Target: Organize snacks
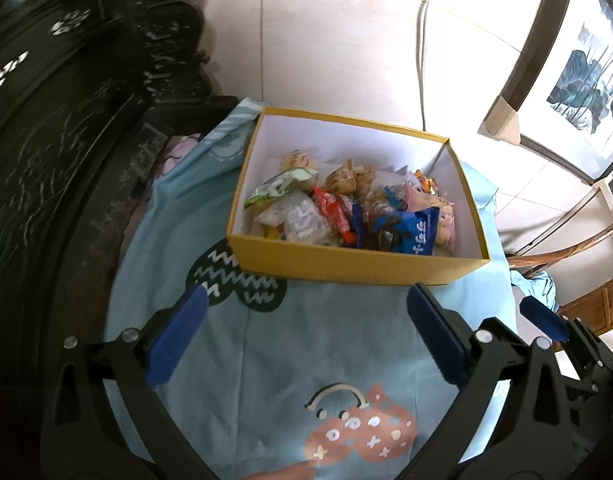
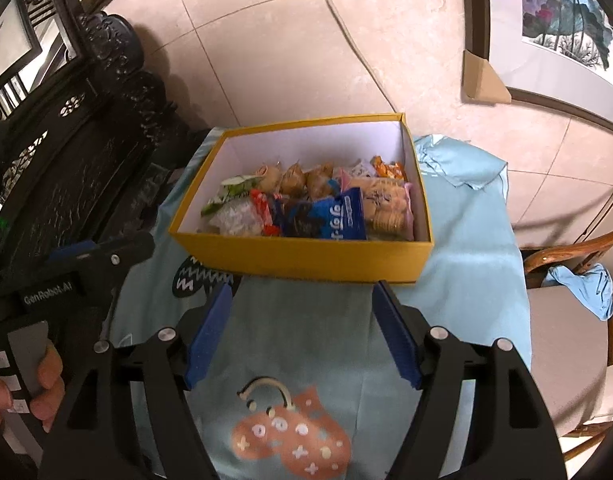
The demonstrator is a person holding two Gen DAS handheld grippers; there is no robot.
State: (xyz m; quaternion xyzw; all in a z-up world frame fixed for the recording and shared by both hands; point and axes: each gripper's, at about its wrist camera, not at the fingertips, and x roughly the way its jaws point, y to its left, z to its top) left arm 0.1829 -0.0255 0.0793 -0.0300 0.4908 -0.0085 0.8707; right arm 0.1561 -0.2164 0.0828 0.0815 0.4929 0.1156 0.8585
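Box: yellow box [image 1: 358, 268], white inside, open top, sits on the desk just beyond the fingertips of both grippers, near wall facing them.
Snacks: mixed snacks [image 2: 306, 200] piled in the box bottom; blue packet [image 2: 338, 216] toward the near wall, round-biscuit pack [image 2: 390, 208] to its right, green-white packet [image 1: 278, 188] at the left end, small brown wrapped pieces along the far side.
Left gripper: left gripper [image 1: 306, 304] over the cloth, blue fingers [image 1: 178, 336] wide apart, nothing between them; box ahead, slightly right of centre.
Right gripper: right gripper [image 2: 302, 292] also over the cloth, blue fingers [image 2: 394, 332] spread apart, nothing between them; box straight ahead, near wall just past the tips.
Cloth: light blue cloth [image 2: 306, 340] with cartoon prints covers the desk, lies under both pairs of fingers.
Hand: a hand [image 2: 22, 384] at the left edge of the right-wrist view grips the left gripper's handle.
Spacing: fingers touch neither box nor snacks.
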